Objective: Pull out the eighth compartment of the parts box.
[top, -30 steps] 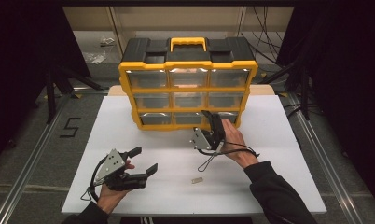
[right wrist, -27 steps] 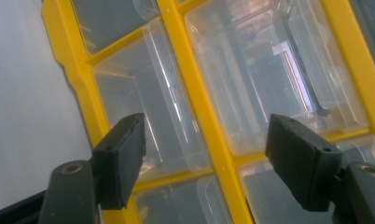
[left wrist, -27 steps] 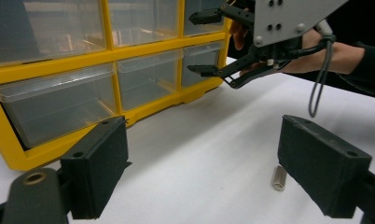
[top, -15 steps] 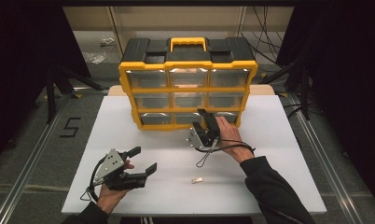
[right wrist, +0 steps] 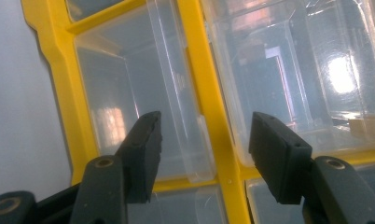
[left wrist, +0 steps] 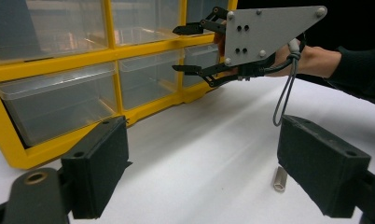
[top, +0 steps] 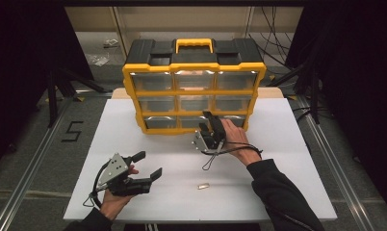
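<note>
right gripper view: your right hand-held gripper (right wrist: 202, 154), half-spread and closing, straddles the bottom drawer (right wrist: 143, 107) lip: light, slick, brittle plastic, so pinch its front edge.

Lab recording bay: black curtains (top: 28, 57), floor rails (top: 32, 173), white table (top: 288, 192).

The organiser (top: 194, 67) has glossy yellow plastic framing, clear shiny plastic drawers (right wrist: 129, 102); the table (top: 148, 144) looks matt white.

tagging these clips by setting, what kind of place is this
Probably a lab or studio bench set up for recording, not a home. A white table stands on a grey floor with metal rails, black curtains hang on both sides, and a yellow drawer organiser is the main prop.
</note>
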### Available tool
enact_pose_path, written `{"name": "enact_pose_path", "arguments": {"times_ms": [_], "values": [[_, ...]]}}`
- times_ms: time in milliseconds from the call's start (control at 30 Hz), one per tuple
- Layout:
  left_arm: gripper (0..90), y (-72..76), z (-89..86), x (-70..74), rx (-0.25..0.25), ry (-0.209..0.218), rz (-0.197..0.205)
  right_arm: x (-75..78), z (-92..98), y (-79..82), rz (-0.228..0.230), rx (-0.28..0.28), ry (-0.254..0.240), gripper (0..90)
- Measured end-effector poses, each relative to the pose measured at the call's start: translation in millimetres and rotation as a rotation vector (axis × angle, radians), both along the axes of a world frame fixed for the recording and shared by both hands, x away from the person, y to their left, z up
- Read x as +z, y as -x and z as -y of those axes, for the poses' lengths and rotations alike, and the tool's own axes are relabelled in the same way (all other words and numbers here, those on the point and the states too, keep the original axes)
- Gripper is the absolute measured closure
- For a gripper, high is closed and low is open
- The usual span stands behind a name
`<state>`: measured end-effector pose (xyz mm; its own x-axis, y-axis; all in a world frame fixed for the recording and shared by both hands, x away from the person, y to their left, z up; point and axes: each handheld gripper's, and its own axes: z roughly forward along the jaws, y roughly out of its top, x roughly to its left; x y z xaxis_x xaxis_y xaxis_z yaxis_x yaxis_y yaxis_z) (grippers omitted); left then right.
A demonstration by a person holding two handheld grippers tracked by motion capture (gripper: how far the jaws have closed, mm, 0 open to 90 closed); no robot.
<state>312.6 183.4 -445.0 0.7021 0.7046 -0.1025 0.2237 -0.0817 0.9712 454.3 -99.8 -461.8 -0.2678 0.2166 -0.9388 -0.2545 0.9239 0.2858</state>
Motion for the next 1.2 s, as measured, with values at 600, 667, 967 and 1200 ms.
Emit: {"name": "enact_pose_path", "arguments": {"times_ms": [600, 667, 967, 1200], "values": [[16.3, -0.6, -0.3, 0.0, 0.001, 0.003, -0.01, -6.1, -0.3, -5.8, 0.042, -0.007, 0.05, 50.9], [16.3, -0.9, -0.7, -0.1, -0.002, 0.013, -0.02, -6.3, -0.5, -5.9, 0.045, -0.006, 0.052, 51.3], [16.5, -1.3, -1.0, -0.6, 0.003, 0.009, -0.023, -10.2, -2.3, -6.4, 0.076, -0.013, 0.065, 56.1], [16.7, -1.6, -0.9, -0.7, 0.004, 0.005, -0.024, -12.1, -2.1, -7.4, 0.109, -0.014, 0.09, 58.8]]}}
